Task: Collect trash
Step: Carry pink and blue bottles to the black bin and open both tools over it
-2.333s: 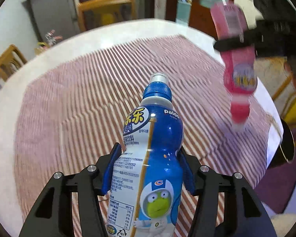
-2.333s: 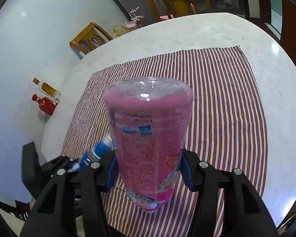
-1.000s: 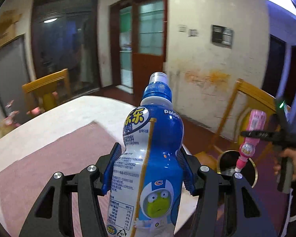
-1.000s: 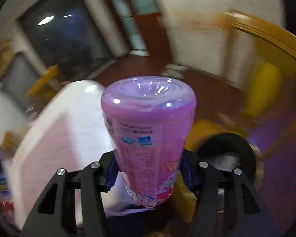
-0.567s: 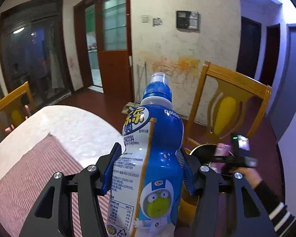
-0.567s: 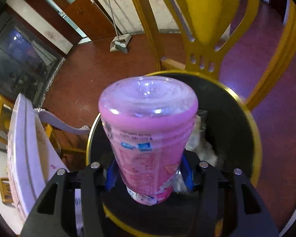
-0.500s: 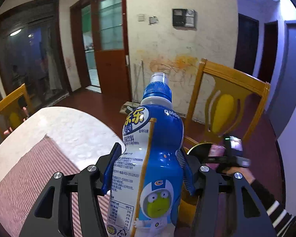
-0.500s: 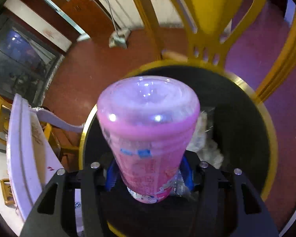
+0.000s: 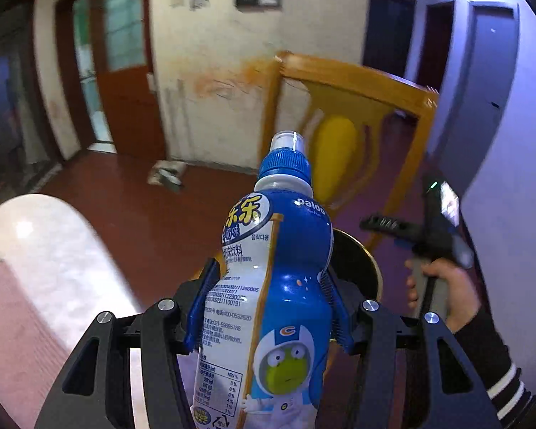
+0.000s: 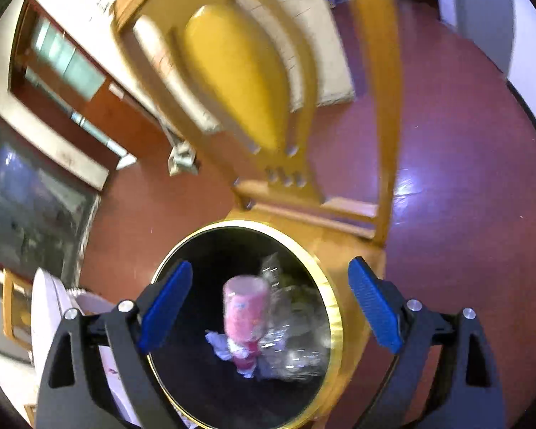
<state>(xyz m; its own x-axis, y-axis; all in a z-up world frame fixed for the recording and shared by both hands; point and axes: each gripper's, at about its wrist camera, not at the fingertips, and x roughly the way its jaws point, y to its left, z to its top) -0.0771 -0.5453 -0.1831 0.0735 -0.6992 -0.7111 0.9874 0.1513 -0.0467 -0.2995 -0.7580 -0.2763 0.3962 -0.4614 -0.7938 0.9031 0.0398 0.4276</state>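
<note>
Right wrist view: we are looking down into the bin (image 10: pixel 334 307), a black, gold-rimmed can standing on the red floor (image 10: pixel 446 178) just in front of a yellow wooden chair (image 10: pixel 253 82). Our right claw (image 10: pixel 269 307) is standing wide apart with nothing between its blue pads (image 10: pixel 373 304); its jaws have just been opening. The pink bottle (image 10: pixel 244 321) is sitting inside the bin, blurred, its wide base toward us, among crumpled clear plastic (image 10: pixel 296 325) and scraps of paper.

From the left wrist view, our left claw (image 9: pixel 268 307) is clamping the blue bottle (image 9: pixel 278 286) at its waist, both blue pads (image 9: pixel 202 304) pressing on the label. This bottle is pointing away from the camera, blue cap and clear lid outermost. Behind it a part of the bin's gold rim (image 9: pixel 373 268) is showing, and to the right a hand (image 9: pixel 443 293) in a dark, white-striped sleeve is gripping the handle of the right claw (image 9: pixel 389 222). At lower left the pale round worktop (image 9: pixel 53 250) is carrying a pink striped cloth (image 9: pixel 14 339).
</note>
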